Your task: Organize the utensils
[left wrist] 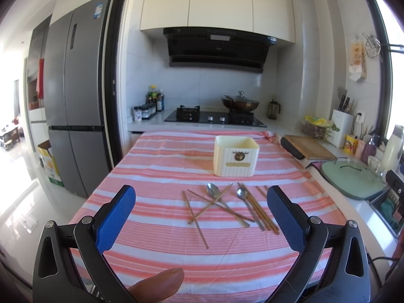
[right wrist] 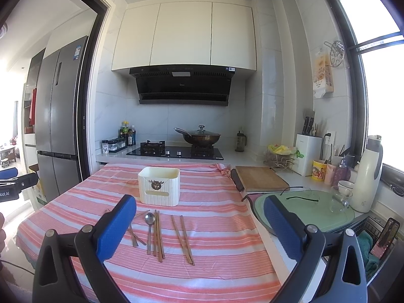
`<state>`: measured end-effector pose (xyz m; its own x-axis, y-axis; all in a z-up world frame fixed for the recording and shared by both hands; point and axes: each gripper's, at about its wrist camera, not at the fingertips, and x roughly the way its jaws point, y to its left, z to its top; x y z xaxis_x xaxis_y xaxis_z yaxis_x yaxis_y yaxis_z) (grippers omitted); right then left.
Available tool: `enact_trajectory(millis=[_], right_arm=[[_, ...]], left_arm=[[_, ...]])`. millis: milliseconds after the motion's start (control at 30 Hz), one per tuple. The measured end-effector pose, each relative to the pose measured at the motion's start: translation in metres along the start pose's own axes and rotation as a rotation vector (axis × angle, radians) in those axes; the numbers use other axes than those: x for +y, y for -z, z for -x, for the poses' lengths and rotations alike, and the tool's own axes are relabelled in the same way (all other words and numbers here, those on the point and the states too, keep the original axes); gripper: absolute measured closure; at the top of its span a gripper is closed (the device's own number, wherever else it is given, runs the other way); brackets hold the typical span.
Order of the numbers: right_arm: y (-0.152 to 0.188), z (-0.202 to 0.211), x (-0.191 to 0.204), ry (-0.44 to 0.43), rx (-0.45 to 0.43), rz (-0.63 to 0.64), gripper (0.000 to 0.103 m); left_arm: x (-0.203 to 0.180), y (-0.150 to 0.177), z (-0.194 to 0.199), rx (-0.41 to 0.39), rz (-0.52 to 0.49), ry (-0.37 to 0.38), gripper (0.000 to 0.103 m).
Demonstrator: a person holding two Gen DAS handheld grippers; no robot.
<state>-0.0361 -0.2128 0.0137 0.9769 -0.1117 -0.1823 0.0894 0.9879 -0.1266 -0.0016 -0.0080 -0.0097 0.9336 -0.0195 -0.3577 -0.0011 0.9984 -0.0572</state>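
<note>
Both tongs, left gripper (left wrist: 201,216) and right gripper (right wrist: 200,223), gape empty; I should pinch one thin wooden chopstick (left wrist: 195,219) mid-shaft before lifting toward cream ribbed plastic holder (left wrist: 236,159).

I am operating in a home kitchen. Evidence: a gas hob (right wrist: 175,152) with a lidded wok (right wrist: 201,136) under a range hood (right wrist: 183,85), white wall cabinets (right wrist: 184,34), a steel refrigerator (left wrist: 75,93), and a knife block (right wrist: 308,151) at the counter's right edge.
</note>
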Motion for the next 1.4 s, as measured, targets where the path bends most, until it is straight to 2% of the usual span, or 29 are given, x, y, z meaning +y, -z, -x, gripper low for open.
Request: enact_trajectory(millis=[1400], right_arm=[[0.0057,-0.0084,-0.0042,0.019,0.035,-0.008,0.0]], left_arm=[[0.0064,-0.0035,-0.0064,0.029,0.006,-0.009,0.0]])
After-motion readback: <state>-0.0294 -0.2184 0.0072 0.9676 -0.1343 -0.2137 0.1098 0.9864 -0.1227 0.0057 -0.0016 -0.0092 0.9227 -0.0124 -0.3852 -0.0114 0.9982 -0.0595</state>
